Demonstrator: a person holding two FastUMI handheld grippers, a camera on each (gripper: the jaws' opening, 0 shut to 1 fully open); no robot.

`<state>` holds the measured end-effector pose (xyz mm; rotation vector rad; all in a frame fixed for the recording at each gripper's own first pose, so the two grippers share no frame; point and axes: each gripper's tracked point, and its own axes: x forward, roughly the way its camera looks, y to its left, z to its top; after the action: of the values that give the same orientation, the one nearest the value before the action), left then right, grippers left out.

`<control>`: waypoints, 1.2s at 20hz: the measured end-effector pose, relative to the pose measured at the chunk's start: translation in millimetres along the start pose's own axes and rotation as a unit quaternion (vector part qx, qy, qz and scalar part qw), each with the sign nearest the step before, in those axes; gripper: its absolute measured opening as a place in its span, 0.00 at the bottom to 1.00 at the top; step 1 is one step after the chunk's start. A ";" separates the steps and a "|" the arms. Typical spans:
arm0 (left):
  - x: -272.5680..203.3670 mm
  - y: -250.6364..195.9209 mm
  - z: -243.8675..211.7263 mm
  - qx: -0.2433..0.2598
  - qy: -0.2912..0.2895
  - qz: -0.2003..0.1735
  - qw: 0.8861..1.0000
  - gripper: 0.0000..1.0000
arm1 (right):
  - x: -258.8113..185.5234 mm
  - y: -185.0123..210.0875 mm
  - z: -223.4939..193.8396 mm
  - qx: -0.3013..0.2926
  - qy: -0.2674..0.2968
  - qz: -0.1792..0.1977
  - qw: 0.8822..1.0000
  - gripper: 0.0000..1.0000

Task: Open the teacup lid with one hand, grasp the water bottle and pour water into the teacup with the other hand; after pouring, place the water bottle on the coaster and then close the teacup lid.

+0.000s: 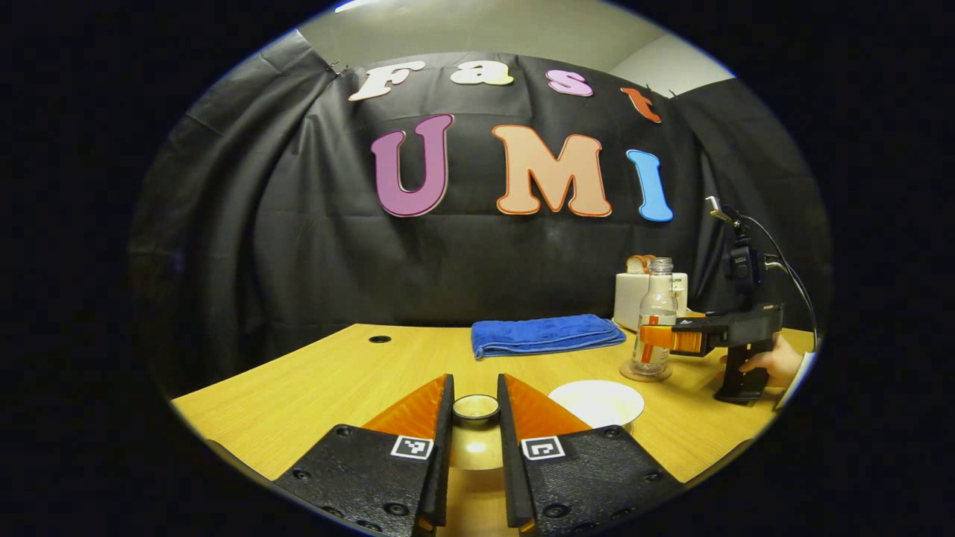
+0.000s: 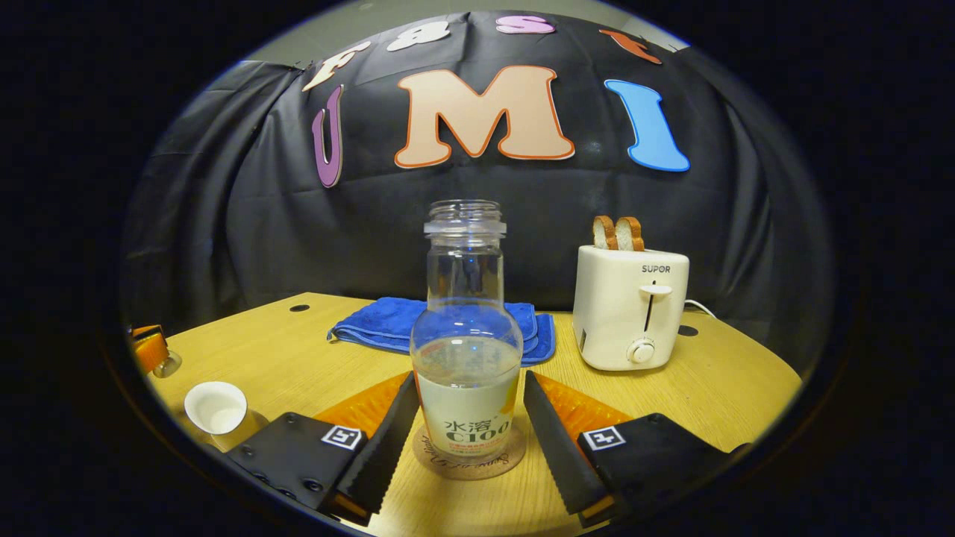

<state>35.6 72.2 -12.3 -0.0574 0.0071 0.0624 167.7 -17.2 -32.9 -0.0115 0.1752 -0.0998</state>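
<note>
Right gripper (image 2: 466, 432) fingers open, flanking clear plastic water bottle (image 2: 466, 358) on round coaster (image 2: 470, 466); left gripper (image 1: 475, 418) fingers grip teacup lid (image 1: 476, 407).

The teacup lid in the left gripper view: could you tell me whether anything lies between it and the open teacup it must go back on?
Nothing visible does. The lid sits between the left gripper fingers, and the open teacup stands just beside it on bare table. The bottle stands farther back on its coaster.
</note>
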 end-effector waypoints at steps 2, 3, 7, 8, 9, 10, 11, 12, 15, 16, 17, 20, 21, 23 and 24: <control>8.4 -13.4 -0.4 0.000 0.001 -0.013 1.000 0.28 | -8.1 -1.9 -0.7 0.001 -0.005 -0.002 1.000 0.91; 12.7 -19.9 -0.2 0.000 0.002 -0.019 1.000 0.28 | -12.1 -3.5 0.1 0.003 -0.010 -0.002 1.000 0.91; 23.4 -45.2 -0.1 0.000 0.002 -0.050 0.999 0.28 | -27.7 -9.4 4.9 0.005 -0.031 -0.006 0.999 0.91; 24.1 -49.7 -0.1 0.000 0.001 -0.057 0.998 0.28 | -31.5 -10.7 6.0 0.005 -0.035 -0.006 0.999 0.87; 25.2 -53.6 0.6 0.000 0.001 -0.063 0.998 0.29 | -36.2 -13.3 5.8 0.006 -0.037 -0.010 0.999 0.91; 26.1 -57.6 1.0 0.000 0.000 -0.068 0.998 0.28 | -40.9 -18.1 6.7 0.008 -0.041 -0.017 0.999 0.91; 26.7 -60.6 0.7 0.000 0.001 -0.072 0.997 0.28 | -45.2 -19.1 8.3 0.008 -0.047 -0.020 0.999 0.91; 27.3 -65.0 0.7 0.000 0.001 -0.079 0.997 0.28 | -50.1 -21.0 9.9 0.007 -0.053 -0.023 0.998 0.91; 29.7 -75.9 -0.4 0.001 0.003 -0.097 0.995 0.28 | -63.8 -26.8 12.6 0.009 -0.069 -0.028 0.997 0.87; 29.7 -79.7 -0.6 0.001 0.003 -0.103 0.995 0.28 | -67.7 -28.5 13.4 0.008 -0.074 -0.028 0.997 0.87; 30.6 -82.8 -0.2 0.002 0.005 -0.109 0.994 0.28 | -73.5 -30.7 13.5 0.008 -0.077 -0.029 0.997 0.90; 30.3 -90.2 -1.7 0.004 0.010 -0.125 0.992 0.28 | -86.3 -39.4 16.6 0.008 -0.087 -0.039 0.995 0.90; 30.5 -92.7 -2.2 0.006 0.013 -0.132 0.991 0.28 | -90.8 -40.5 15.9 0.008 -0.088 -0.039 0.995 0.90; 31.5 -97.6 -6.5 0.014 0.022 -0.141 0.990 0.29 | -97.7 -40.1 15.5 0.008 -0.088 -0.031 0.996 0.90; 32.8 -99.3 -8.5 0.020 0.029 -0.143 0.989 0.29 | -101.4 -39.4 14.5 0.008 -0.087 -0.027 0.996 0.87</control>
<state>74.4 -25.1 -15.4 -0.0204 0.0581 -0.2273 67.0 -46.2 -0.2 -0.0097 -0.0007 -0.1526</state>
